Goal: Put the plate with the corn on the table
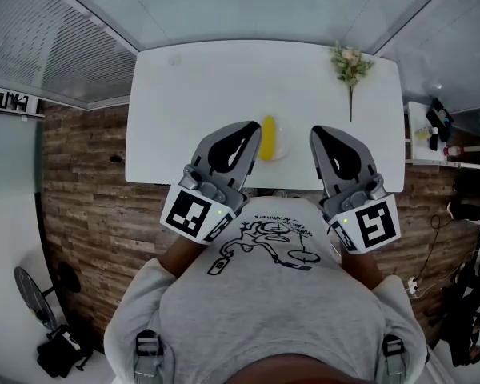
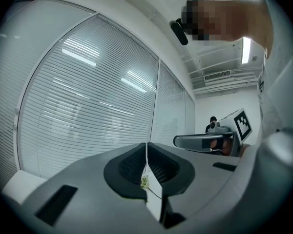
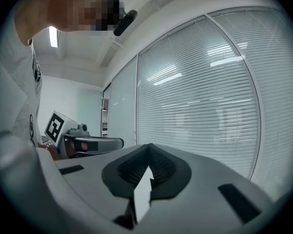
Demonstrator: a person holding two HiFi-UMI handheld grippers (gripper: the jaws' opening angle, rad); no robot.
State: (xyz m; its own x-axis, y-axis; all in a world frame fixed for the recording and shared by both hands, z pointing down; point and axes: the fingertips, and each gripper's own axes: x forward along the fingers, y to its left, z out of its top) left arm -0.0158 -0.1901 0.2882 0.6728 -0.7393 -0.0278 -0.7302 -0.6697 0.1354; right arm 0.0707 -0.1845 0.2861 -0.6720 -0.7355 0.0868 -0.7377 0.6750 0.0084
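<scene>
1. Left gripper [image 2: 146,156] and right gripper [image 3: 149,163]: jaws together, empty, raised by chest.
2. Plate [image 1: 284,144] with corn [image 1: 267,138] sits at table [image 1: 200,94] near edge, between grippers, left one closer.
3. Corn's long axis runs near-far.

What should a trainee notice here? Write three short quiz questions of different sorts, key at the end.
1. True or false: the corn lies on a plate that sits on the table.
2. The flower lies at the table's: A) near left, B) far right, C) middle.
3. Fill in: the left gripper and the right gripper are both ___ and hold nothing.

Key: 1 true; 2 B; 3 shut.
</scene>
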